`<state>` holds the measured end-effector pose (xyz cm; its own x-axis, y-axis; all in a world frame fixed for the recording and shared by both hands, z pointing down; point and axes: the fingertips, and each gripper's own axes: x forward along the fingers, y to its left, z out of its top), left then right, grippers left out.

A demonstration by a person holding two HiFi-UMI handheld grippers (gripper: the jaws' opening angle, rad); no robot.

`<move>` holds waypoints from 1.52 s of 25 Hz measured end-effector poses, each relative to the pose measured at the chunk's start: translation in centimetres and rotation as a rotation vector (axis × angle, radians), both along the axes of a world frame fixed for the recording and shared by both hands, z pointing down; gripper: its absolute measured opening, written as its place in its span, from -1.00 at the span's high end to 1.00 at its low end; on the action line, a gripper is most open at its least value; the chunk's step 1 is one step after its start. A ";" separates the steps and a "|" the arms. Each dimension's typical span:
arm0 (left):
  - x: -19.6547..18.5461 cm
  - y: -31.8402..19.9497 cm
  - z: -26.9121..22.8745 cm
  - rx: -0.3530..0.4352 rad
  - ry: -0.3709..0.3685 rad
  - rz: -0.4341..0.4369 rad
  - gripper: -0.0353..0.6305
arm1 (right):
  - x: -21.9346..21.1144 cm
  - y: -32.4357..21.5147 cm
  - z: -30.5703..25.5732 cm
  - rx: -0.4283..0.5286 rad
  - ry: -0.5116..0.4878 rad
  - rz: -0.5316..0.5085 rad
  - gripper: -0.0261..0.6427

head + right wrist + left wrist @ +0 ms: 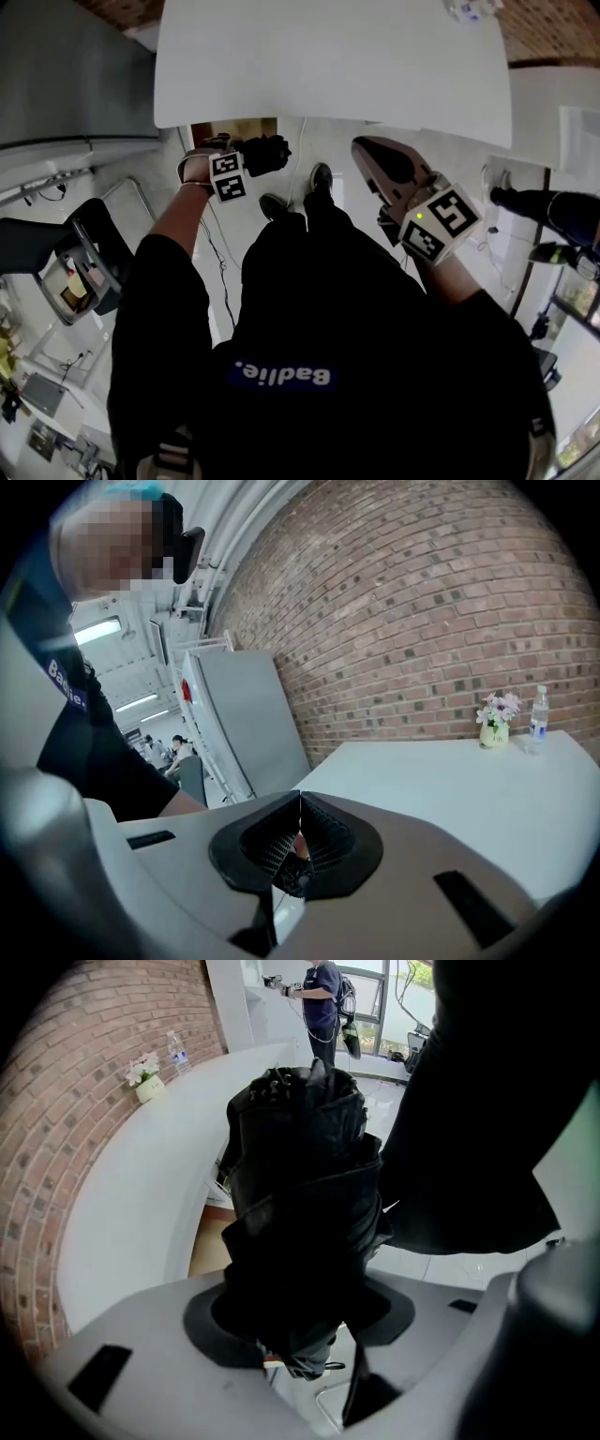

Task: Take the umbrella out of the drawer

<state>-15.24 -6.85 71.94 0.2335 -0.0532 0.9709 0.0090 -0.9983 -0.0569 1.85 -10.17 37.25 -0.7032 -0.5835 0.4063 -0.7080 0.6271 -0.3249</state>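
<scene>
1. My left claw (246, 161) (302, 1312) is clamped on the folded umbrella (266, 154) (300, 1176). The claw's black pads press against the lower part of the bundle.
2. The umbrella is black. Its canopy fabric is soft and creased, wrapped in loose overlapping folds around the shaft, and forms a thick, roughly cylindrical bundle with a bunched far end.
3. In the head view, the umbrella hangs in the air above the pale glossy floor (225, 244), just below the rounded edge of the white tabletop (328, 66). A brown, wood-toned compartment (234, 129) shows under that edge, and the umbrella is outside it.
4. My right claw (370, 155) (300, 832) is closed with nothing in it. Its ribbed black pads meet in a straight seam.
5. The tabletop is smooth and matte and stands against a curved red brick wall (422, 602). At its far end are a small flower pot (494, 728) and a clear water bottle (538, 714).
</scene>
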 end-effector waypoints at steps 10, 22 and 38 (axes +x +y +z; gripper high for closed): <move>-2.9 1.5 -7.1 0.024 -0.008 0.038 0.23 | -3.4 0.1 -4.2 0.118 -0.087 -0.036 0.83; -4.6 -2.4 -14.8 0.050 -0.047 -0.027 0.23 | -4.9 -2.2 -7.8 0.195 -0.163 -0.150 0.83; -0.1 -13.1 -15.2 0.090 -0.136 -0.037 0.23 | -1.0 -6.9 -6.8 0.174 -0.159 -0.188 0.83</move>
